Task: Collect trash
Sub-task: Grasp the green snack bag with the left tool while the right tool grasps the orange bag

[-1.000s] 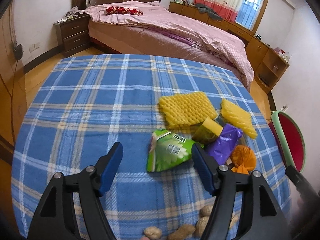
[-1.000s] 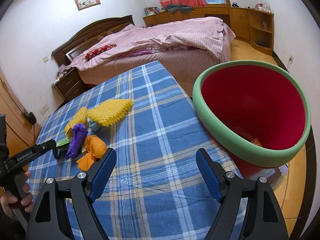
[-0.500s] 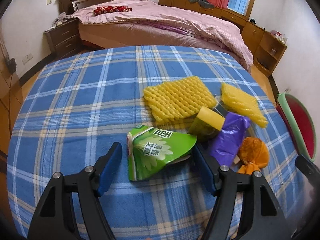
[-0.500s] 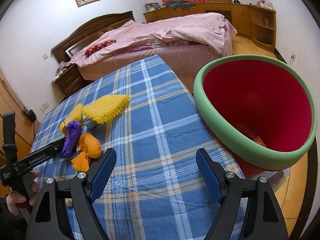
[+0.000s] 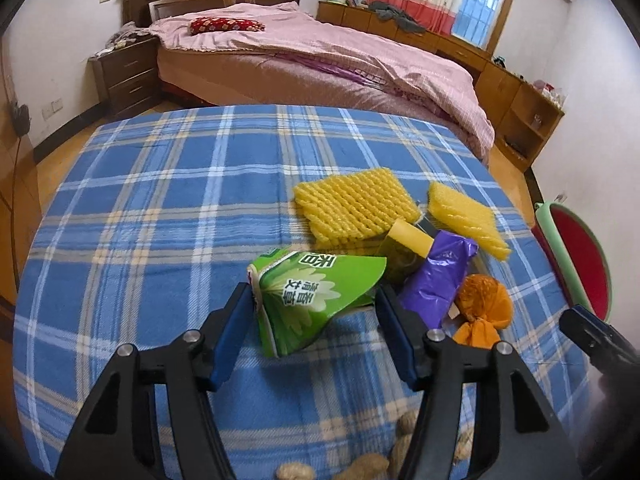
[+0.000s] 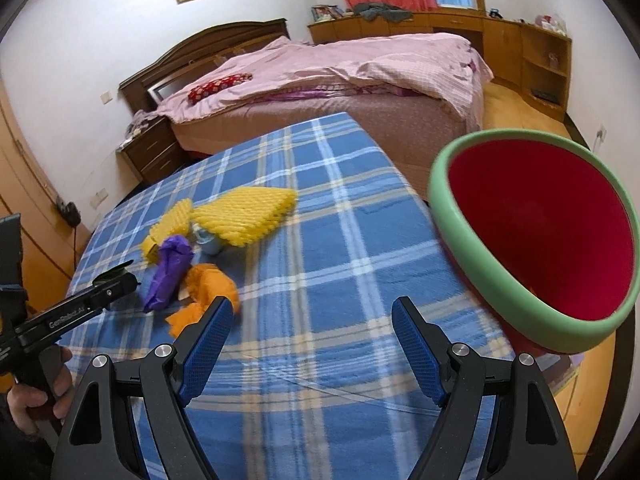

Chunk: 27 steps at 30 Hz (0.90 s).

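Note:
A green snack packet [image 5: 316,292] lies on the blue plaid table [image 5: 160,220], buckled upward between the fingers of my left gripper [image 5: 312,288]. The jaws are closing and both blue pads touch the packet's edges. Right of it lie a purple wrapper [image 5: 436,276], an orange wrapper [image 5: 484,308], a yellow-green packet [image 5: 404,244] and two yellow foam nets [image 5: 354,208]. My right gripper [image 6: 312,304] hangs open over bare cloth, holding nothing. The red bin with a green rim [image 6: 452,216] stands just off the table's right edge.
Peanuts [image 5: 368,464] lie at the near table edge under the left gripper. A small blue cup [image 6: 208,240] sits among the trash. A hand [image 6: 32,400] holds the left tool. Beyond the table stand a bed [image 5: 320,60], a nightstand and wooden cabinets.
My left gripper moved forward over the green packet and its jaws narrowed onto it; the packet has bulged up between the pads. The right gripper has stayed open and hardly moved.

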Motion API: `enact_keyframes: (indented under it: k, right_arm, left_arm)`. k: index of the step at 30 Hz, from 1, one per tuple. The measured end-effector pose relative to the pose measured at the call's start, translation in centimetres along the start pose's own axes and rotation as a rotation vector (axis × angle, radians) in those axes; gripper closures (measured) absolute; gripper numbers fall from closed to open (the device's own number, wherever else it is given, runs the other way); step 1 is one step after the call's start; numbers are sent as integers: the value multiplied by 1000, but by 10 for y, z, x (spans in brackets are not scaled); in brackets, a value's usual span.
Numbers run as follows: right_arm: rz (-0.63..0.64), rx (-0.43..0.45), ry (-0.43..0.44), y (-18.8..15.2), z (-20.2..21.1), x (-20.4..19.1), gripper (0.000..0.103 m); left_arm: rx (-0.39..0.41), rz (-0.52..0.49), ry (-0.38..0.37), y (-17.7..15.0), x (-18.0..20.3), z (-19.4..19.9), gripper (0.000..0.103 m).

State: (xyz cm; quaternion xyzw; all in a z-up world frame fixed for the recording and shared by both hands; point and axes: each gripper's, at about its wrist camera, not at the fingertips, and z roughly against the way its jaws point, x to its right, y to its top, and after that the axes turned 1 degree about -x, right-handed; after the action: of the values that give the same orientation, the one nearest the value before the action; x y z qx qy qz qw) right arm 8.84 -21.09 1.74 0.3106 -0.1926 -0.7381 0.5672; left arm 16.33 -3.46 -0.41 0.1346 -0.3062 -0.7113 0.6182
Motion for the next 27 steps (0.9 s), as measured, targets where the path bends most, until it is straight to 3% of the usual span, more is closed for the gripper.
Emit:
enact_keyframes:
  k: [15, 21, 23, 27]
  right_arm:
    - [137, -70, 51, -1, -32, -59, 21]
    - [118, -117, 87, -3, -46, -65, 22]
    - [123, -112, 89, -5, -47, -68, 30]
    - [154, -109, 76, -9, -47, -74, 62]
  left_arm:
    - [9, 89, 39, -14, -31, 23, 40]
    - [9, 85, 46, -17, -32, 25, 40]
    - [11, 83, 49, -18, -31, 27, 40]
    - [14, 76, 61, -18, -29, 29, 40]
